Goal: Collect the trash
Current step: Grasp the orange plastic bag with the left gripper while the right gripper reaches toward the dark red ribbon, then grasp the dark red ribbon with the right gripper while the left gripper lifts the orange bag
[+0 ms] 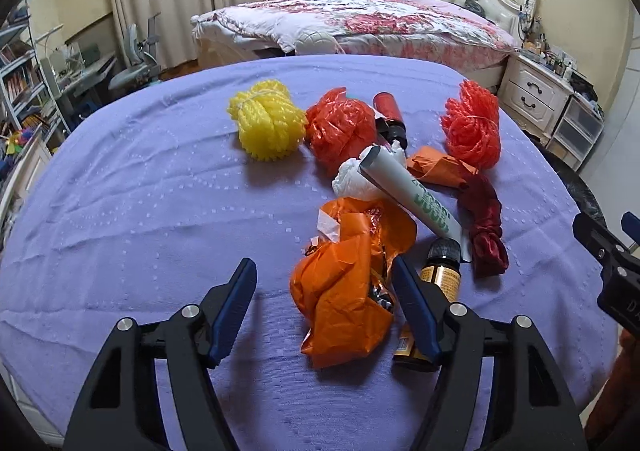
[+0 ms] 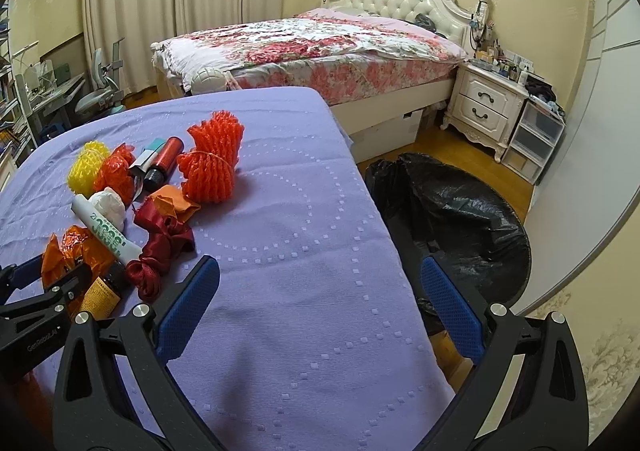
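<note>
L claw (image 1: 324, 293) wide open round orange wrapper (image 1: 344, 291), not gripping; R claw (image 2: 320, 311) wide open, empty.

The left wrist view looks low and forward over the purple-covered surface (image 1: 120, 191), close behind the crumpled orange wrapper (image 1: 344, 291), facing the bed (image 1: 360, 23). The right wrist view sits further right at the surface's edge, facing the same bed, with the black trash bag (image 2: 460, 211) on the floor. Both share the trash pile, including the white tube (image 1: 412, 191) and the nightstand (image 2: 484, 107).
</note>
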`<action>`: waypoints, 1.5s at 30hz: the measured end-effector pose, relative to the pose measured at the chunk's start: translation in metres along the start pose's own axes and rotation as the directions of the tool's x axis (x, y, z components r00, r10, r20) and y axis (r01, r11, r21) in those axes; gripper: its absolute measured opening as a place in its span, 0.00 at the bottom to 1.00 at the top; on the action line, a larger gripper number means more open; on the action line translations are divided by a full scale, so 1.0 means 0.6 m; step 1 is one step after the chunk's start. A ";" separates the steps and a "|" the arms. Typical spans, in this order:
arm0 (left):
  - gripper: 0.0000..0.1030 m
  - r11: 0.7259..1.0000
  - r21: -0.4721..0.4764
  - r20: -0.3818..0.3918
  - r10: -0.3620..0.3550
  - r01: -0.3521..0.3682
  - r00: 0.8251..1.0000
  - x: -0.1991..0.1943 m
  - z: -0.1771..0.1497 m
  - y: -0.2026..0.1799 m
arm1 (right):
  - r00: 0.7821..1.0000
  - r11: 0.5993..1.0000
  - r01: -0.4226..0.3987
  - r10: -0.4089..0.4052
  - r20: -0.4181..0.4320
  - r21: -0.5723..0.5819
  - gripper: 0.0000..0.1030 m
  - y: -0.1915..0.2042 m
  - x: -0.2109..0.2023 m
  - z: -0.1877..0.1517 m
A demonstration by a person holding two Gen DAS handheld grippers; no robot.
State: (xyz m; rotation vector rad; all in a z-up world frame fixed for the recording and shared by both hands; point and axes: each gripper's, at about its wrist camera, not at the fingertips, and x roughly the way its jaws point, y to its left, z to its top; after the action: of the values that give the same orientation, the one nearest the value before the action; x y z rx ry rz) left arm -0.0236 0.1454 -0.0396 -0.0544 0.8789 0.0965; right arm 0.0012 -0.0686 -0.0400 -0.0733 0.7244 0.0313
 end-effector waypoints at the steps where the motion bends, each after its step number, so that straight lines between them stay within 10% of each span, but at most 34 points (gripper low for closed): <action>1: 0.61 1.000 0.006 0.006 -0.003 0.003 1.000 -0.003 -0.001 -0.001 | 1.000 1.000 -0.001 0.001 -0.001 -0.002 0.95 0.002 0.000 0.000; 7: 0.45 0.999 0.019 0.027 -0.029 0.029 0.999 -0.017 -0.010 -0.001 | 1.000 1.000 -0.010 0.010 0.003 -0.012 0.94 0.009 -0.002 0.001; 26: 0.45 0.989 -0.081 0.118 0.131 -0.122 0.984 -0.065 -0.001 0.108 | 0.984 0.978 -0.175 0.173 -0.035 -0.110 0.61 0.114 0.005 0.020; 35: 0.45 0.985 -0.116 0.114 0.139 -0.126 0.984 -0.051 0.004 0.127 | 0.965 0.965 -0.243 0.231 -0.121 -0.098 0.26 0.139 0.043 0.012; 45: 0.45 0.990 -0.105 0.144 0.105 -0.090 0.984 -0.058 0.007 0.102 | 0.972 0.969 -0.228 0.221 -0.080 -0.091 0.22 0.109 0.014 0.009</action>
State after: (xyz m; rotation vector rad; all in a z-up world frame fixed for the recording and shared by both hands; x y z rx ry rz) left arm -0.0489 0.2044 -0.0108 -0.0953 0.7268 0.2327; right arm 0.0075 -0.0029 -0.0453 -0.0881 0.7980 0.2835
